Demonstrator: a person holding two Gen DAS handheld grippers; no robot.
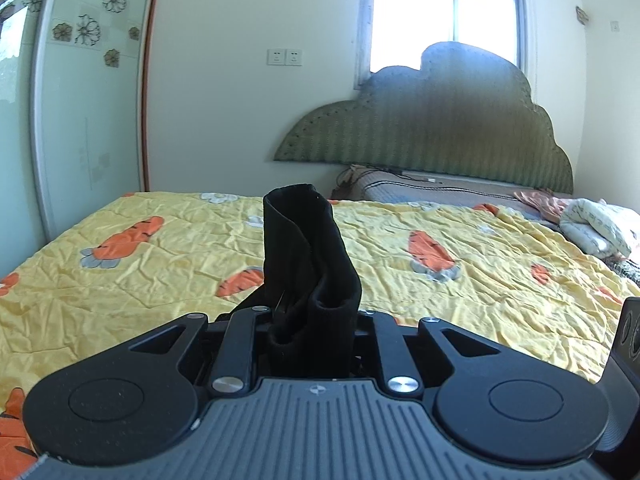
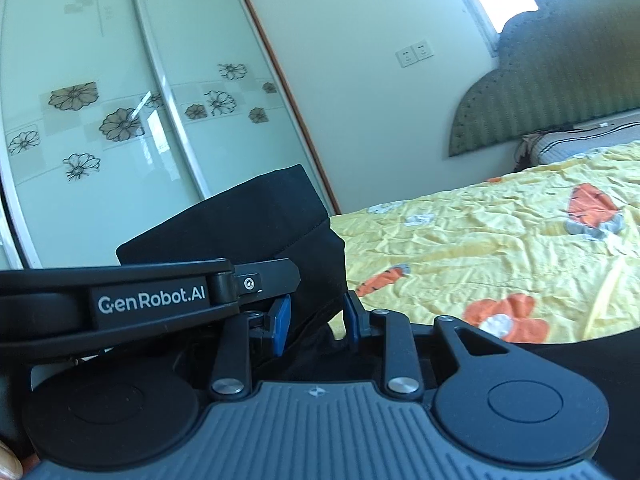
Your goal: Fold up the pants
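Both tools (image 1: pixel 312 316) (image 2: pixel 316 316) clamped on black pants (image 1: pixel 308 256), above yellow bedspread (image 1: pixel 460 280).

free: yellow quilt (image 1: pixel 460 216) ahead (wide, flat) | blocked: white bundle (image 1: pixel 596 228) far right, headboard (image 1: pixel 440 120) behind

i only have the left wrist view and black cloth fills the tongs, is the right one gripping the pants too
Observer: Yes. The right tongs have a blue pad on each side of the black fabric pants.
Operator: where's my left one from there
Observer: The left tongs, lettered GenRobot.AI, lie across the view just left of the right tongs.
Operator: what's behind the pants
Observer: A flat raised corner stands in front of the pale glass wardrobe doors with flower prints.
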